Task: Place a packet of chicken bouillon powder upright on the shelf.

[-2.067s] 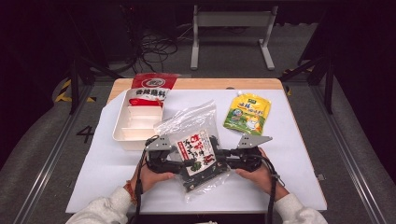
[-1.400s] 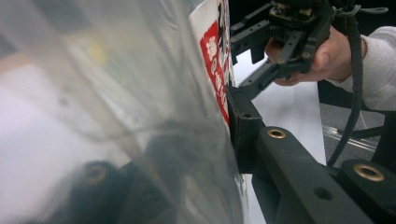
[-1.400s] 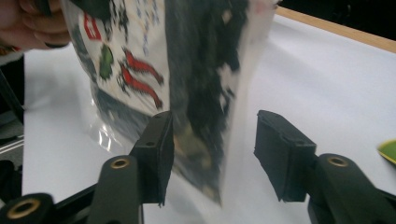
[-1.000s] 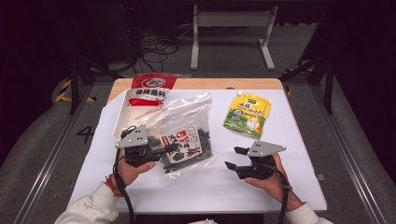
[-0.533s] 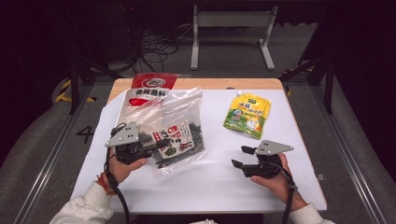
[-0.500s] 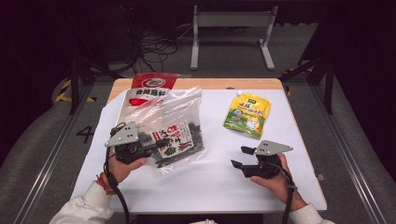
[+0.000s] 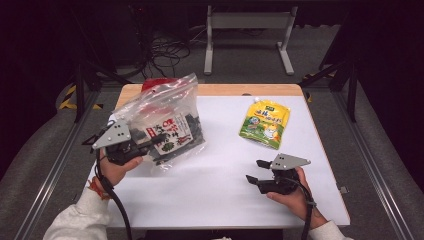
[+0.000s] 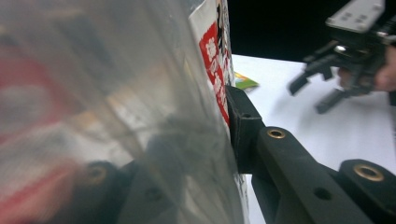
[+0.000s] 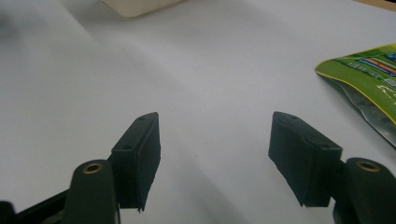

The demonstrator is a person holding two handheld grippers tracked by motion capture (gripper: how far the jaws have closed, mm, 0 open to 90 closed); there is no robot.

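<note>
Clear plastic, crinkled and glossy, makes up the zip bag [image 7: 162, 117] that is the thing in hand; inside it sits a snack packet with a white, red and black label and some dark contents. The bag is now lifted at the left of the table, tilted up on its edge and hanging in front of the red pouch [image 7: 152, 84] at the far left corner. The left gripper [image 7: 131, 149] holds it by the lower left edge, and in the left gripper view the black jaws are pinched narrow on the plastic film [image 8: 140, 116].

Two seconds ago both grippers held the bag low at the middle of the table. Since then the right one has let go, and the left has carried the bag alone leftward and upward, over where the white tray stood in view. That probably means the bag is being moved toward the tray or the left side for stowing.

Off to the right, the right gripper [image 7: 256, 172] rests low over the white table cover [image 7: 220, 190], its jaws wide apart with nothing between them [image 9: 212, 158]. A green and yellow pouch [image 7: 265, 122] lies flat beyond it, well apart from the bag.
</note>
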